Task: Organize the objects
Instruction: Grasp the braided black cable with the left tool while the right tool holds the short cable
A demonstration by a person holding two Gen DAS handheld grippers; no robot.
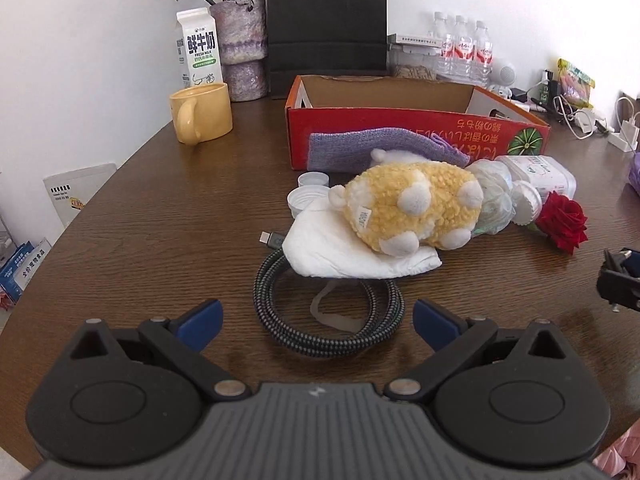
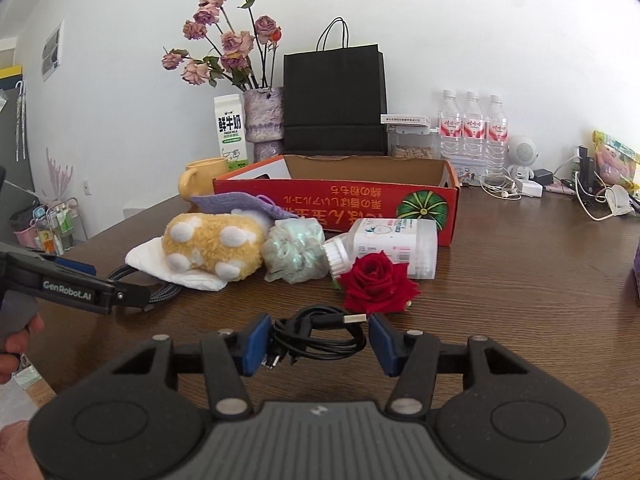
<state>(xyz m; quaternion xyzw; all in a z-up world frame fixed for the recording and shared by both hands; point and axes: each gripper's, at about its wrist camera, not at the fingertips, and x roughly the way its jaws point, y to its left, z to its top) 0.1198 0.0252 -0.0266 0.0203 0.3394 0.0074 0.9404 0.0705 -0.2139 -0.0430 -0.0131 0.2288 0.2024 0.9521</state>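
On your table [image 1: 160, 220], the plush toy [image 1: 416, 208] lies on the folded cloth [image 1: 340, 248], in front of the cardboard box [image 1: 400, 120]. The coiled cable [image 1: 320, 320] sits nearest you, partly under the cloth. The rose [image 1: 564, 220] lies right of the toy, and the mug [image 1: 202, 114] stands left of the box.

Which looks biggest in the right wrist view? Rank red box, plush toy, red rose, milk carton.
1. red box
2. plush toy
3. red rose, nearer the camera, so unsure against the next
4. milk carton

Dark wood-grain tabletop [image 2: 520, 280] with rounded edge, plain white wall [image 2: 480, 40] directly behind tabletop, wire storage rack [image 2: 64, 220] beside tabletop's far-left edge, even daylight
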